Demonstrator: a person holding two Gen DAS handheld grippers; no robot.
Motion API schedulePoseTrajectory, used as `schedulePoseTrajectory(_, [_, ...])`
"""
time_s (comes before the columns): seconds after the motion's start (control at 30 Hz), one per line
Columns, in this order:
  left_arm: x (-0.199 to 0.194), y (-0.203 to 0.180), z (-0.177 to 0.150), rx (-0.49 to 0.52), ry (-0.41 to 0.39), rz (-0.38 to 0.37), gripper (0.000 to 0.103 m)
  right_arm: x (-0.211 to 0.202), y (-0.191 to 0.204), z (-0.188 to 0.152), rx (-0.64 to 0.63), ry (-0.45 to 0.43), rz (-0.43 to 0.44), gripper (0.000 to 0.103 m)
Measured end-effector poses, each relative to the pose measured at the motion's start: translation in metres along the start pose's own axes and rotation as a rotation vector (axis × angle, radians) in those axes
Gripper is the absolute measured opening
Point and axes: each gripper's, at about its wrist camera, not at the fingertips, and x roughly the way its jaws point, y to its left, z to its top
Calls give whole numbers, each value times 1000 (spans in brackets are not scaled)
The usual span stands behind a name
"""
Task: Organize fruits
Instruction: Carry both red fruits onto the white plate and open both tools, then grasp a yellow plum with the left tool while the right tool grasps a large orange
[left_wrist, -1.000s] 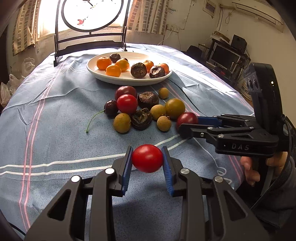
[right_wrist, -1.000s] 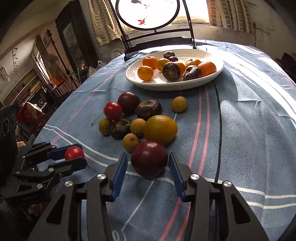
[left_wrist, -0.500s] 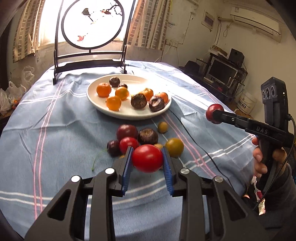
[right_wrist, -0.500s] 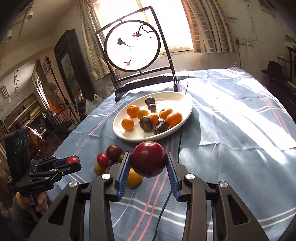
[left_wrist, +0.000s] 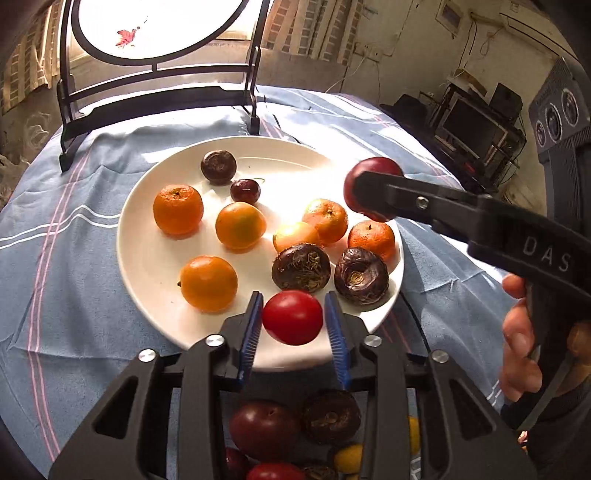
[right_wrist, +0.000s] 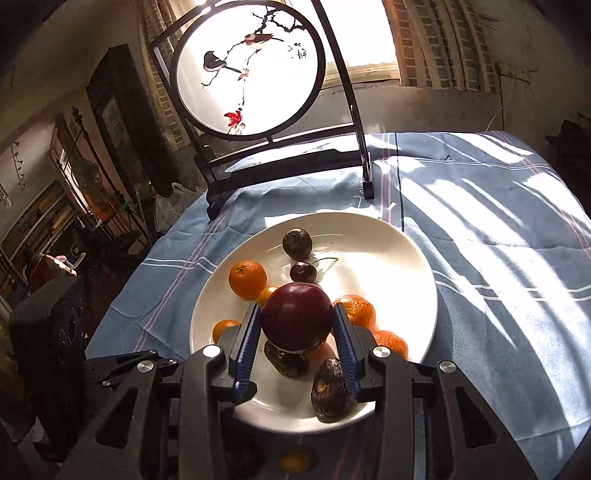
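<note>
Nearest, short of the white plate (left_wrist: 147, 258): loose fruit (left_wrist: 264, 428) on the blue cloth (left_wrist: 66, 229). Over the plate's near rim: left gripper (left_wrist: 293, 317), closed on a red tomato (left_wrist: 292, 316). Above the plate's right side: right gripper (right_wrist: 295, 323), clamped around a dark red plum (right_wrist: 296, 320). On the plate: oranges (left_wrist: 178, 209) and dark brown fruits (left_wrist: 301, 268). Beyond the plate, on the tabletop: a round painted screen (right_wrist: 246, 79) in a black stand.

Blue striped tablecloth (right_wrist: 498, 236), sun-streaked. Round painted screen (right_wrist: 247, 74) in black stand at far edge, backlit by curtained window (right_wrist: 369, 29). Monitor (left_wrist: 469, 125) on cluttered rack right, shelves (right_wrist: 40, 218) left.
</note>
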Motion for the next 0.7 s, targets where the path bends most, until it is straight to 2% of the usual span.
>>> schedulePoseTrajectory(0.07, [-4, 2, 1, -18, -38, 40, 77, 4, 2, 3, -6, -17, -32, 48])
schedulePoseTrajectory(0.1, [-10, 3, 0, -25, -61, 43, 78, 1, 2, 3, 3, -31, -29, 49])
schedulePoseTrajectory(0.17, [-23, 4, -3, -26, -80, 19, 78, -8, 3, -2, 7, -40, -13, 49])
schedulePoseTrajectory(0.27, [-45, 2, -20, -13, -109, 22, 78, -28, 5, -21, -10, -47, -20, 50])
schedulePoseTrajectory(0.43, [-82, -12, -78, 100, -132, 46, 78, -70, 14, -76, -50, -26, 5, 50])
schedulePoseTrajectory(0.57, [-96, -9, -123, 125, -109, 83, 78, -86, 29, -129, -124, 27, 23, 50])
schedulePoseTrajectory(0.63, [-94, -3, -138, 115, -92, 104, 77, -83, 39, -148, -167, 51, 3, 50])
schedulePoseTrajectory(0.7, [-90, 2, -147, 92, -61, 110, 67, -77, 48, -158, -209, 68, -18, 50])
